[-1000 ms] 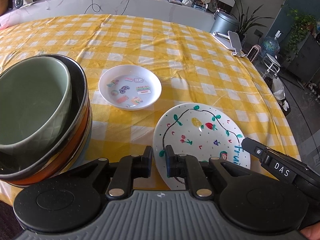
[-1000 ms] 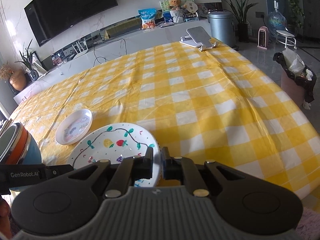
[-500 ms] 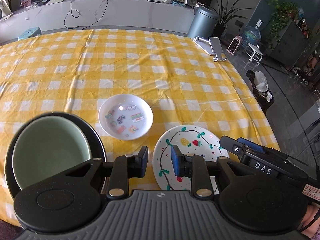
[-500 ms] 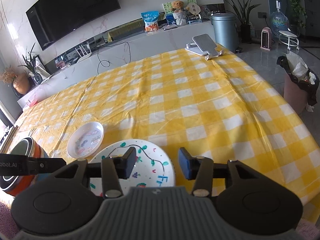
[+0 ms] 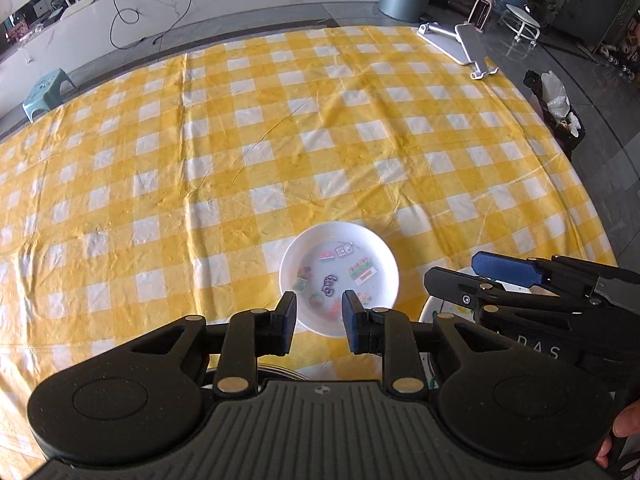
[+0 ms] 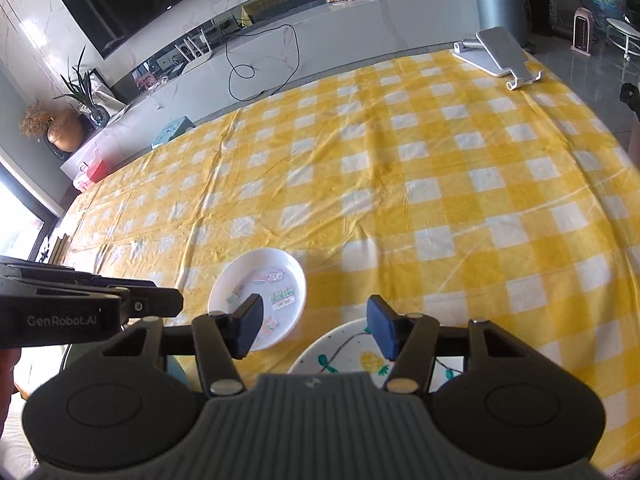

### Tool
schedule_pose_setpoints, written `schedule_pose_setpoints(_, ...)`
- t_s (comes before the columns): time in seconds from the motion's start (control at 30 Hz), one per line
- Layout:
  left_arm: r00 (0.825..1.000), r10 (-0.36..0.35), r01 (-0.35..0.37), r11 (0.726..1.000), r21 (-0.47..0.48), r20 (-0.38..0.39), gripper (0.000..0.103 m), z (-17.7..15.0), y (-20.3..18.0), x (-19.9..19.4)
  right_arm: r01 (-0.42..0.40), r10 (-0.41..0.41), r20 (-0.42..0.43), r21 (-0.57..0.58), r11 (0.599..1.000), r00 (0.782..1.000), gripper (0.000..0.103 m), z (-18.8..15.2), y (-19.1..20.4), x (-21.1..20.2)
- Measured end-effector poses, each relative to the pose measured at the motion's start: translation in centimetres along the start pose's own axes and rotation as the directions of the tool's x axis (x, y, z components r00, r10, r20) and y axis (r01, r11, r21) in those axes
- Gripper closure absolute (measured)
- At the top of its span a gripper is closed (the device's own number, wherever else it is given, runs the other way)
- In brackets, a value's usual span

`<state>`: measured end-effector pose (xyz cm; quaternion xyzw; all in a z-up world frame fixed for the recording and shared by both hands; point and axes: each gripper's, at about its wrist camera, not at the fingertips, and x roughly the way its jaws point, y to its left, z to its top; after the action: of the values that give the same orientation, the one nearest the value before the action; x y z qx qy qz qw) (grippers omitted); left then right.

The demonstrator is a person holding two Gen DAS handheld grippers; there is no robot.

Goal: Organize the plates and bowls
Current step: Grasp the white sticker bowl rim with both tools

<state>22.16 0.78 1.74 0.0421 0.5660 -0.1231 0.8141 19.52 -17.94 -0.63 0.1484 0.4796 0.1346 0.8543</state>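
Small white sticker dish (image 5: 339, 278) flat on the yellow-checked counter (image 5: 280, 152), near its front edge, with the painted fruit plate (image 6: 352, 354) just beside it to the right, mostly hidden under the tools. Left gripper (image 5: 319, 318) poised over the dish's near rim, fingers (image 5: 287, 322) narrowly parted, holding nothing. Right gripper (image 6: 316, 328) above the painted plate, fingers (image 6: 382, 330) spread wide and empty.

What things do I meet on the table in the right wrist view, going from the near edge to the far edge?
fruit-painted plate → small white dish with stickers → bare yellow checked tablecloth → phone stand at the far edge.
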Motion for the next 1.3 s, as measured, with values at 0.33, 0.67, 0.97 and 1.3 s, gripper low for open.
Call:
schedule_pose_setpoints(0.33, 0.993, -0.026, 0.018, 0.997, -0.080, -0.112, 0.074, 2.5, 3.7, 4.1, -0.001, 0.009, -0.128, 0.067, 0.998, 0.992, 0.079, 1.2, 0.1, 5.1)
schedule_pose_setpoints(0.67, 0.983, -0.035, 0.020, 0.996, -0.083, -0.179, 0.091, 3.1, 3.9, 6.8, 0.009, 0.006, -0.161, 0.097, 0.995, 0.987, 0.095, 1.1, -0.2, 6.5)
schedule_pose_setpoints(0.97, 0.989, -0.038, 0.023, 0.994, -0.102, -0.140, 0.102, 2.8, 3.7, 5.5, 0.021, -0.005, -0.130, 0.123, 0.992, 0.991, 0.103, 1.0, -0.4, 5.4)
schedule_pose_setpoints(1.3, 0.993, -0.117, 0.113, 0.984, -0.138, -0.022, 0.102, 0.7, 0.6, -0.5, -0.006, 0.011, -0.026, 0.190, 0.982, 1.000, 0.103, -0.4, -1.9, -0.9)
